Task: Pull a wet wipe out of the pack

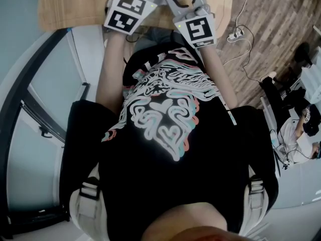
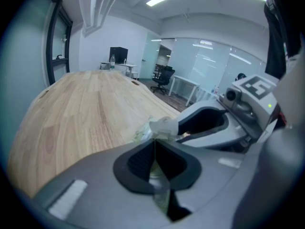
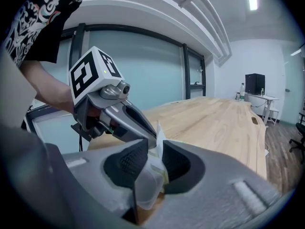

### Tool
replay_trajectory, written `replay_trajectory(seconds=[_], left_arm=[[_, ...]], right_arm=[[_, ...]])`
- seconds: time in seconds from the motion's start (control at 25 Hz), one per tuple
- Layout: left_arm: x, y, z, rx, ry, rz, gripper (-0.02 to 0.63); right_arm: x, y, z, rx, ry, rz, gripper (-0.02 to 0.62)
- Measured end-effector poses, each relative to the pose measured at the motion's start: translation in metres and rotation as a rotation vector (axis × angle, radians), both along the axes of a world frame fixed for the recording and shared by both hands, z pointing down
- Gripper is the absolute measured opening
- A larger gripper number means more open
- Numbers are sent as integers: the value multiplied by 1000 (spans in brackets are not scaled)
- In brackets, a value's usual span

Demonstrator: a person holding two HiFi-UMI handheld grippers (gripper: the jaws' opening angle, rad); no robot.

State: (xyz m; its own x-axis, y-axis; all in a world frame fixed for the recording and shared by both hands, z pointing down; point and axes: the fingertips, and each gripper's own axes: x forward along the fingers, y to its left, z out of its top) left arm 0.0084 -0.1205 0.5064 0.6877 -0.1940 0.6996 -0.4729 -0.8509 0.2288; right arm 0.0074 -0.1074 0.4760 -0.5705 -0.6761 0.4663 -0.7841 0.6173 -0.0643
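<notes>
Head view crops both claws: left claw (image 2: 155, 140) clenches pack (image 2: 141, 134), right claw (image 3: 155, 146) clenches wipe (image 3: 146, 187).

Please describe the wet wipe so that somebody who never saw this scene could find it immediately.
Look at the long light wooden table. Over its near edge, the grey plastic right gripper is shut on the white wet wipe. It is the only soft, translucent, crumpled thing between dark ribbed pads.

My T-shirt (image 1: 165, 134) is black, printed with white, pink and teal swirls. My left gripper (image 2: 155, 144) and right gripper (image 3: 153, 146) are grey plastic shells with black ribbed pads (image 3: 125, 165); each bears a white cube (image 1: 125, 13) of black square markers.
</notes>
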Motion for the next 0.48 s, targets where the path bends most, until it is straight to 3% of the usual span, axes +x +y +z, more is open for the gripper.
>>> replay_trajectory(seconds=[0.48], left_arm=[[-6,-7,-4,-67,118,-120,-3]], right_arm=[[-2,-3,5,13,13,-11,94]])
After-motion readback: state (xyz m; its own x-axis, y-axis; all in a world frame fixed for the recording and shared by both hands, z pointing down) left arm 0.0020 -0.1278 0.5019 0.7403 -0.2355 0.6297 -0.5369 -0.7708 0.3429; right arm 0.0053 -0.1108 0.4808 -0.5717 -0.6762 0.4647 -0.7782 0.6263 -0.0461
